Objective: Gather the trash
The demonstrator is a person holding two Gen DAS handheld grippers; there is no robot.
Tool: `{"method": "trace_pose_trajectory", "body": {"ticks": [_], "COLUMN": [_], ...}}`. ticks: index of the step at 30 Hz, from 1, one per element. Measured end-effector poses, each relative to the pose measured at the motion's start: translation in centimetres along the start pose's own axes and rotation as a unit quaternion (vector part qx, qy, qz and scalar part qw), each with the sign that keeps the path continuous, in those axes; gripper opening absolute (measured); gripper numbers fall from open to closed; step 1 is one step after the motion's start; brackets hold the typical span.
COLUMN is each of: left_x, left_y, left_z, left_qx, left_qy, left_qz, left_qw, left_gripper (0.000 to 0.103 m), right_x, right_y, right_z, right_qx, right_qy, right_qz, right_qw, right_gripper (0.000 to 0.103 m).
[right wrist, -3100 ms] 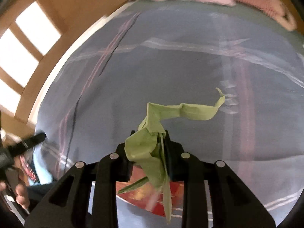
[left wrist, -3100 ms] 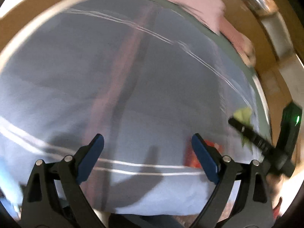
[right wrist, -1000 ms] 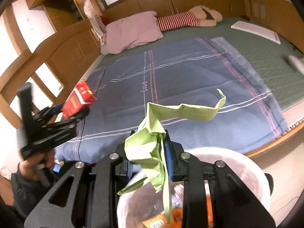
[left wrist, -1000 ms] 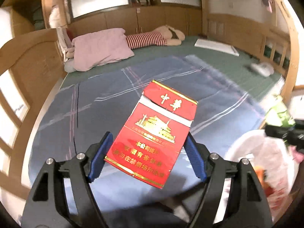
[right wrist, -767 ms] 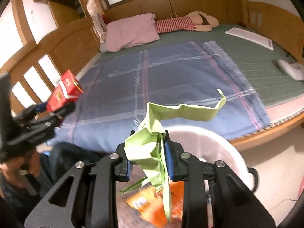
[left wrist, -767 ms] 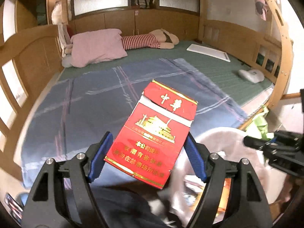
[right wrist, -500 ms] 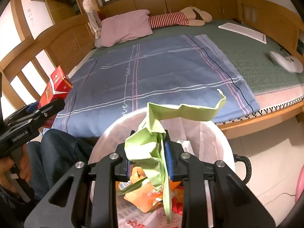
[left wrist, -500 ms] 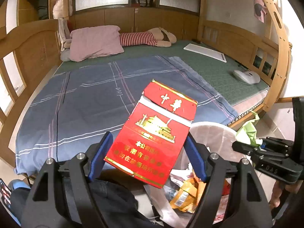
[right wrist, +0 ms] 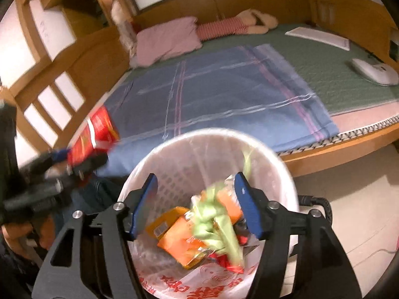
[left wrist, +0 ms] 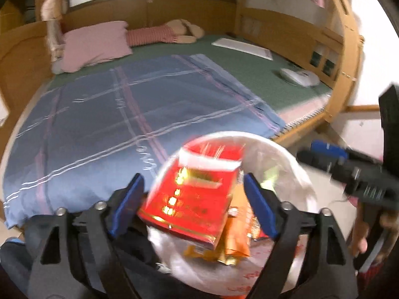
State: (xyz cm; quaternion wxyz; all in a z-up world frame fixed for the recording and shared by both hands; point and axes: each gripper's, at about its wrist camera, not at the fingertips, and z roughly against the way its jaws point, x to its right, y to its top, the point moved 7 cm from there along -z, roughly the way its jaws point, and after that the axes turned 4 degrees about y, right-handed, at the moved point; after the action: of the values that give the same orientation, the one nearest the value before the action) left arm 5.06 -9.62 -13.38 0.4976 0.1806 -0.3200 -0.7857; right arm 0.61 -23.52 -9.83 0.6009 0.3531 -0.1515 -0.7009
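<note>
Left wrist view: left gripper (left wrist: 192, 199) held over the white bin (left wrist: 286, 154), jaws wide apart. Red pack (left wrist: 194, 194) lies between the pads, blurred; touching neither pad that I can make out, so probably let go and dropping, though contact at the left pad can't be ruled out. Pack's long axis runs away from the camera, flap end far, bin mouth directly below and ahead of it. Right gripper (left wrist: 324, 154) shows at the right edge, beside the bin rim. Blue blanket (left wrist: 112, 114) on the bed beyond. Right wrist view: right gripper (right wrist: 194, 199) over the same bin (right wrist: 174, 144), jaws spread, nothing between the pads. Green paper (right wrist: 214, 224), blurred, sits below the fingers inside the bin on orange wrappers (right wrist: 179, 236). Pack (right wrist: 94, 134) appears at the left, at the left gripper's (right wrist: 82, 157) tips, near the bin's left rim rather than clearly over its centre. Judgement: the left arm alone matters for the pack; it must fall inside that rim.
</note>
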Motion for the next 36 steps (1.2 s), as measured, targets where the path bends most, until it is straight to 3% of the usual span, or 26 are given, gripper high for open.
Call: {"method": "trace_pose_trajectory", "body": {"ticks": [3, 6, 8, 14, 23, 36], "left_x": [0.8, 0.8, 0.3, -1.0, -2.1, -3.3], "left_y": [-0.2, -0.1, 0.2, 1.5, 1.9, 1.8], "left_z": [-0.1, 0.1, 0.9, 4.0, 6.1, 6.2], "left_qx": [0.003, 0.012, 0.031, 0.088, 0.118, 0.120], "left_qy": [0.006, 0.031, 0.069, 0.132, 0.145, 0.155], "left_qz": [-0.012, -0.009, -0.003, 0.026, 0.060, 0.085], "left_qw": [0.9999, 0.9994, 0.9972, 0.9869, 0.9806, 0.9769], "left_gripper": [0.095, 0.098, 0.099, 0.099, 0.099, 0.100], "right_x": [1.3, 2.3, 2.5, 1.3, 0.3, -1.9], "right_y": [1.0, 1.7, 2.1, 2.1, 1.3, 0.9], "right_z": [2.0, 4.2, 4.6, 3.9, 3.1, 2.6], "right_qx": [0.036, 0.073, 0.079, 0.063, 0.056, 0.071], "right_qy": [-0.009, -0.010, -0.019, -0.065, -0.090, -0.097], "right_qz": [-0.037, -0.064, -0.059, 0.001, 0.044, 0.099], "right_qw": [0.999, 0.995, 0.995, 0.996, 0.993, 0.988], "right_gripper": [0.091, 0.097, 0.099, 0.099, 0.099, 0.099]}}
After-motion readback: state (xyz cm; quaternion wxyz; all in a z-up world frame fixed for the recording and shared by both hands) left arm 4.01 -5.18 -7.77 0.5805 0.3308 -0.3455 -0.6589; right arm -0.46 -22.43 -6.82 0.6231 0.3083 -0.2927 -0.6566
